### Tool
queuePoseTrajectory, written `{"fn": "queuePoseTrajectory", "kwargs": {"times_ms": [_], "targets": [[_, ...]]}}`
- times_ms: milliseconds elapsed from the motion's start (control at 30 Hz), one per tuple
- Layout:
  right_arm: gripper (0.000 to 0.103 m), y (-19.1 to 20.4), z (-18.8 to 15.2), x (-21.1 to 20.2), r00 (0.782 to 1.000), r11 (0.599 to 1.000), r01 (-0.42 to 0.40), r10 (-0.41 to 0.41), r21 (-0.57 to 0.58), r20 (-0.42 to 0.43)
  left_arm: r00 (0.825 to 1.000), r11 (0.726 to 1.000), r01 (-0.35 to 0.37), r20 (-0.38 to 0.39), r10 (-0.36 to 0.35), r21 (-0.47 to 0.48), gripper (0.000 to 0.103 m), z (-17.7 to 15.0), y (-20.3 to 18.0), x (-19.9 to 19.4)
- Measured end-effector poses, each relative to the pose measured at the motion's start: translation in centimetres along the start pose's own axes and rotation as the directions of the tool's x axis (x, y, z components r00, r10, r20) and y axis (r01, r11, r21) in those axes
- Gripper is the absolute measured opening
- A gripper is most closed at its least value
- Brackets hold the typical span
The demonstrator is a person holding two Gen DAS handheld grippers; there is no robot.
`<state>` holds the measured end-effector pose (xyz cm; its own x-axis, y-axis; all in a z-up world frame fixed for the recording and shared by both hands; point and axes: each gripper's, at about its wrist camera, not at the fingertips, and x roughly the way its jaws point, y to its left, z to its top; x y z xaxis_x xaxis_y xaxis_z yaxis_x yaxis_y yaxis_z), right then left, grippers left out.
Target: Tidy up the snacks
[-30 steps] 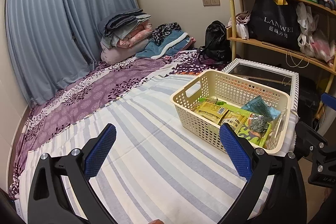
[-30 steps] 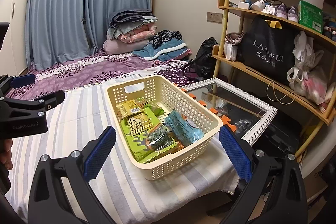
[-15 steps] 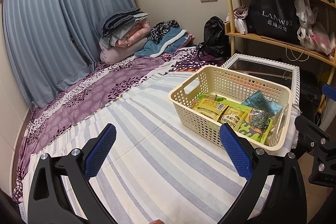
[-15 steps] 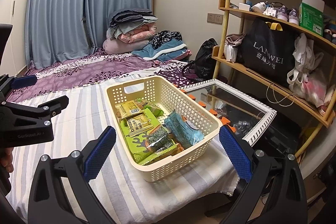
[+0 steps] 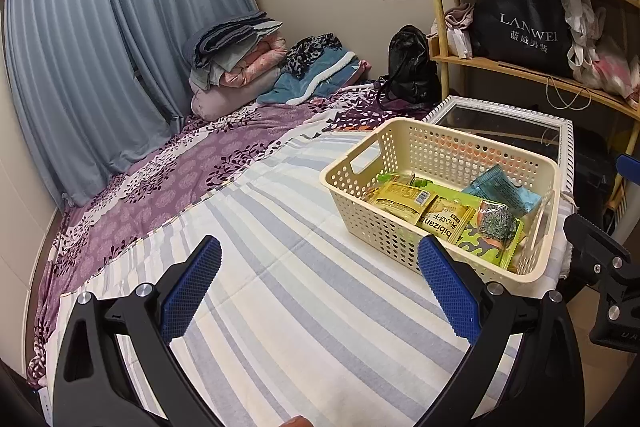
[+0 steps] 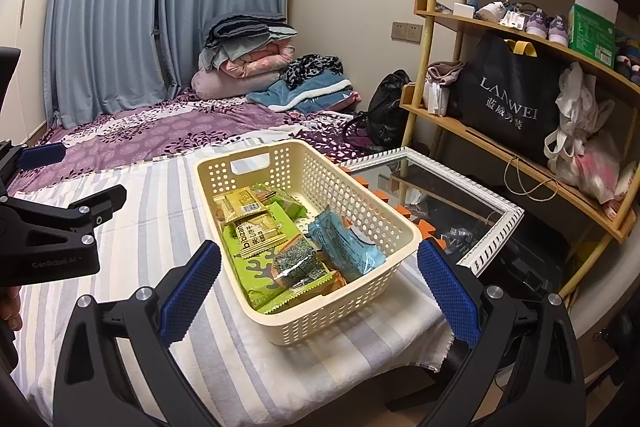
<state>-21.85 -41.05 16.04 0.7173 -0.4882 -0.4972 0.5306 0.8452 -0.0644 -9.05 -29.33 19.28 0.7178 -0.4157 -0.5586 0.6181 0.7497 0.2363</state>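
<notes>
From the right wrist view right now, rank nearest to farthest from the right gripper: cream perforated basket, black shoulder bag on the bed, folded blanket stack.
1. Cream perforated basket, just ahead of the right gripper.
2. Black shoulder bag, beyond, right.
3. Folded blanket stack, far, by the curtains.

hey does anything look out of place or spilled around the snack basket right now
Nothing spilled: every snack packet lies inside the cream basket. One thing stands out: the basket sits near the corner of the striped cloth, close to the edge.

I am seeing the basket sitting on the striped cloth near its right edge, snack packets lying inside it, the framed mirror lying just right of it, and shelves standing behind that.
</notes>
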Motion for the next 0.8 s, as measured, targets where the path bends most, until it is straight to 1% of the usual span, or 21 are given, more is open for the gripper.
{"fn": "queuePoseTrajectory", "kwargs": {"times_ms": [800], "targets": [[0.098,-0.16,-0.57,0.82,1.0,1.0,0.003,-0.003,0.007,-0.016,1.0,1.0,0.011,-0.025,-0.01,0.022,0.1,-0.61,-0.6,0.68]]}}
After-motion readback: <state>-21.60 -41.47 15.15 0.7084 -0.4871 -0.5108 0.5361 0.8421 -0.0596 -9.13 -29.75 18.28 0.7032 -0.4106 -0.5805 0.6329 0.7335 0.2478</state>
